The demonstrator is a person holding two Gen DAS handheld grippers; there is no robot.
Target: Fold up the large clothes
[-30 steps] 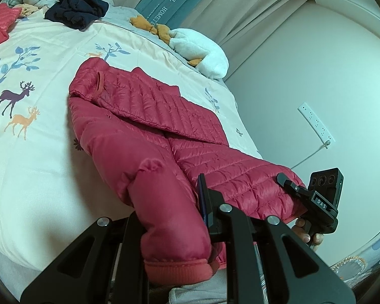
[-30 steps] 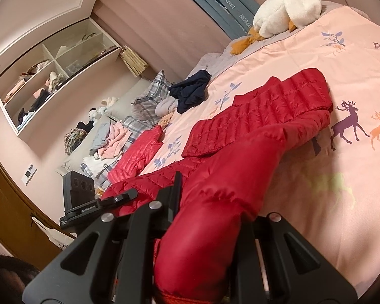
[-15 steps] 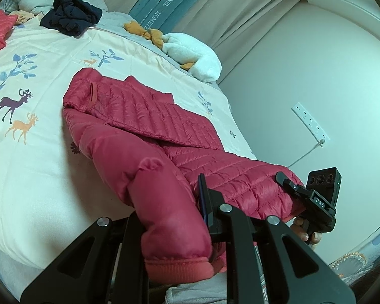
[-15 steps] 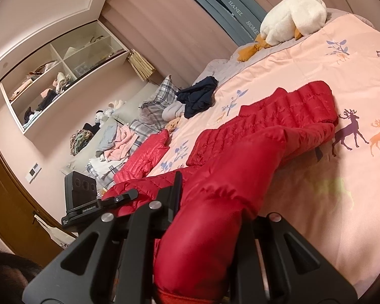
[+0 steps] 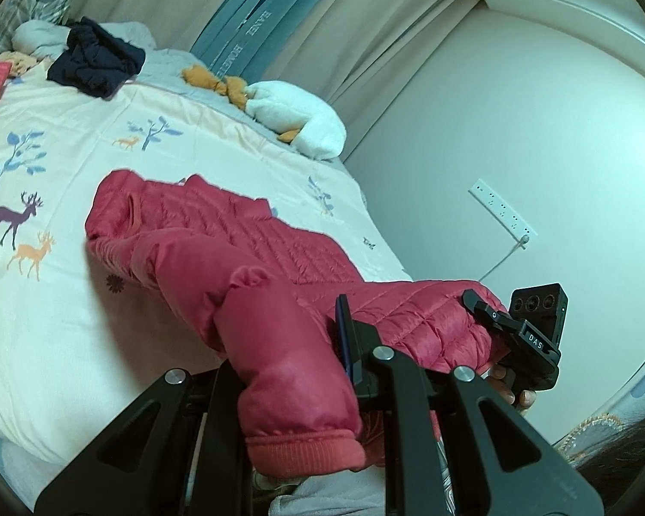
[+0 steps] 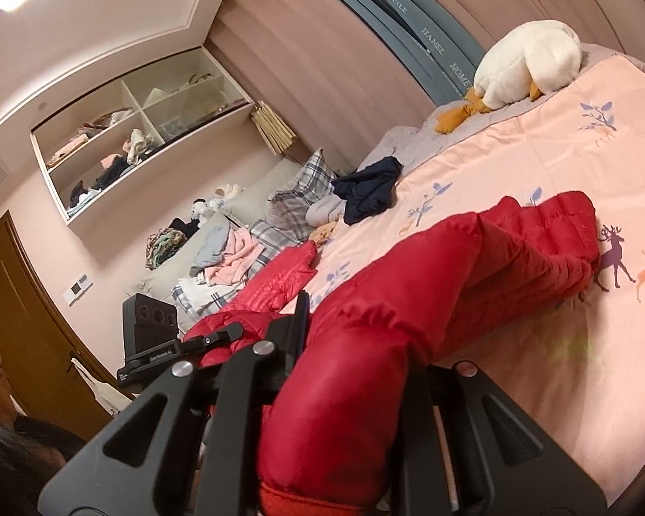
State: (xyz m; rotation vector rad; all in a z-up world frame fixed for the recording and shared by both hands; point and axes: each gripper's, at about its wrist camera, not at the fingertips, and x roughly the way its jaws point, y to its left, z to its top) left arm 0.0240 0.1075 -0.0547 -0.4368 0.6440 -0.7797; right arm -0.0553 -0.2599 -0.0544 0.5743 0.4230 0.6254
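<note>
So both hands had the same garment: the red quilted puffer jacket (image 5: 253, 249) ran away from the left gripper (image 5: 296, 370), whose jaws were clamped on one sleeve near its ribbed cuff, and the right gripper (image 6: 344, 387) was pinched on the other sleeve in the same way. The jacket's long axis stretched straight ahead of both grippers, cuffs at the jaws, collar end lying far out on the cream duvet printed with deer and blue branches (image 5: 43, 322). Body and collar rested on that cover while both sleeves hung lifted off it, so neither hand was nearer; each held its own end, and the fold, as I judged it, turned on carrying the sleeves forward over the body toward the collar. In the left wrist view the right gripper showed off to the right, beside the lower edge of the jacket, with fingers (image 5: 501, 376) of the person's hand under it; the collar loop also showed there. The right wrist view gave instead the left gripper off to its left, a second red quilted garment (image 6: 279, 275) lying beyond it, and a navy crumpled garment (image 6: 365, 189) farther up the bed.
</note>
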